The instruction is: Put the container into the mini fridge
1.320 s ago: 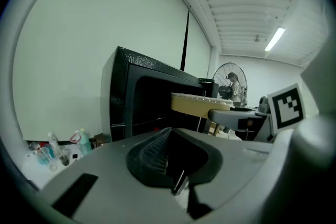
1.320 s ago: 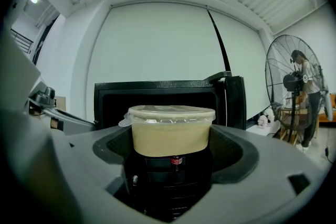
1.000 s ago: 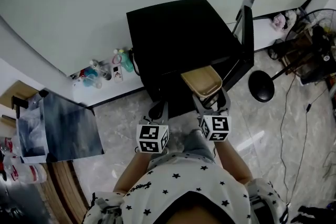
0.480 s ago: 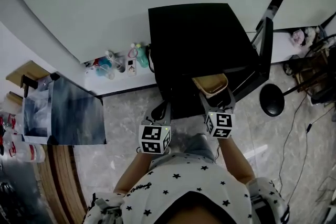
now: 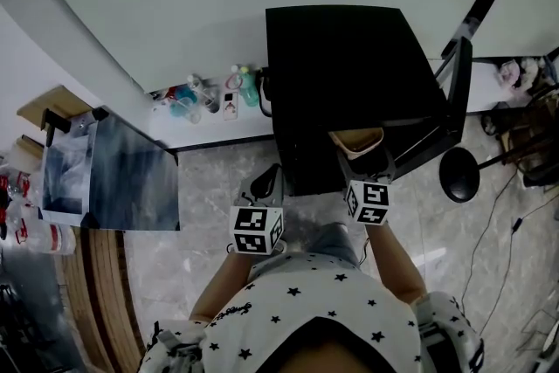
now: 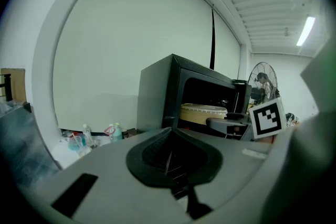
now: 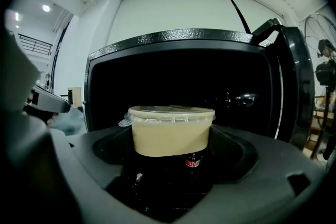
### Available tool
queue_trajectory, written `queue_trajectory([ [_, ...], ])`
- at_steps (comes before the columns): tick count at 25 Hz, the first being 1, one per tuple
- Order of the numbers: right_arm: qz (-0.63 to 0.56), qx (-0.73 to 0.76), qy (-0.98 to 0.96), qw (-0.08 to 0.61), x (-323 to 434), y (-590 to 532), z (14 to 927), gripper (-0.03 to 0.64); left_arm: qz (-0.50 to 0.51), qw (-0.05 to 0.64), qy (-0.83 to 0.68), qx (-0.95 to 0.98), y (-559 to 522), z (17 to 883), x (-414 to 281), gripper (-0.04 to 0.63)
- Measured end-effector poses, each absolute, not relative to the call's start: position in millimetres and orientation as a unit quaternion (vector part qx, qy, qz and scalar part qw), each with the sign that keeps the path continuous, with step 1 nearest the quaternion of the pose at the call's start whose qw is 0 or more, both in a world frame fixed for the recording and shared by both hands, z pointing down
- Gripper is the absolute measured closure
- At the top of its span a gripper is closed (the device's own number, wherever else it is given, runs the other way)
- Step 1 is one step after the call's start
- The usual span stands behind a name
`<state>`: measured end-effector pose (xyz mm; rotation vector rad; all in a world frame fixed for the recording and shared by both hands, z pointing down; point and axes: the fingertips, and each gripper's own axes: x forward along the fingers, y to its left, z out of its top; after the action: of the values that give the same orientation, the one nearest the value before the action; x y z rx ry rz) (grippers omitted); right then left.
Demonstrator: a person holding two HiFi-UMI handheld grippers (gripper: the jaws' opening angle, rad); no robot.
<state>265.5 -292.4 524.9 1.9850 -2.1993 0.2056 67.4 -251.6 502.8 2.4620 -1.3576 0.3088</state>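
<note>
The black mini fridge (image 5: pixel 349 74) stands against the wall with its door (image 5: pixel 458 92) swung open to the right. A tan container (image 5: pixel 356 140) with a clear lid sits in my right gripper (image 5: pixel 358 155), which is shut on it right at the fridge's opening. In the right gripper view the container (image 7: pixel 170 128) fills the middle, with the dark fridge interior (image 7: pixel 184 81) just behind it and the door (image 7: pixel 294 86) to the right. My left gripper (image 5: pixel 266 181) hangs shut and holds nothing, left of the fridge front. In the left gripper view the container (image 6: pixel 202 112) shows at the fridge (image 6: pixel 157 92).
Bottles and small items (image 5: pixel 210 96) line the wall base left of the fridge. A glass-fronted box (image 5: pixel 105 183) stands at the left. A round black stand base (image 5: pixel 460 175) and cables lie on the floor right of the door. A fan (image 6: pixel 262 78) stands beyond.
My right gripper has carried the container forward, so its far end now sits under the fridge's top edge. The left gripper has hardly moved.
</note>
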Motion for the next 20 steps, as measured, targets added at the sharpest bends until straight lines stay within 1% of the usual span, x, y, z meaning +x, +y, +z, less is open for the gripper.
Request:
queue_trajectory([
  [20,0.059,0.661,-0.742,0.098,256,-353,539,0.170,0.106,0.159,-0.490,0.850,-263,506,52,0.583],
])
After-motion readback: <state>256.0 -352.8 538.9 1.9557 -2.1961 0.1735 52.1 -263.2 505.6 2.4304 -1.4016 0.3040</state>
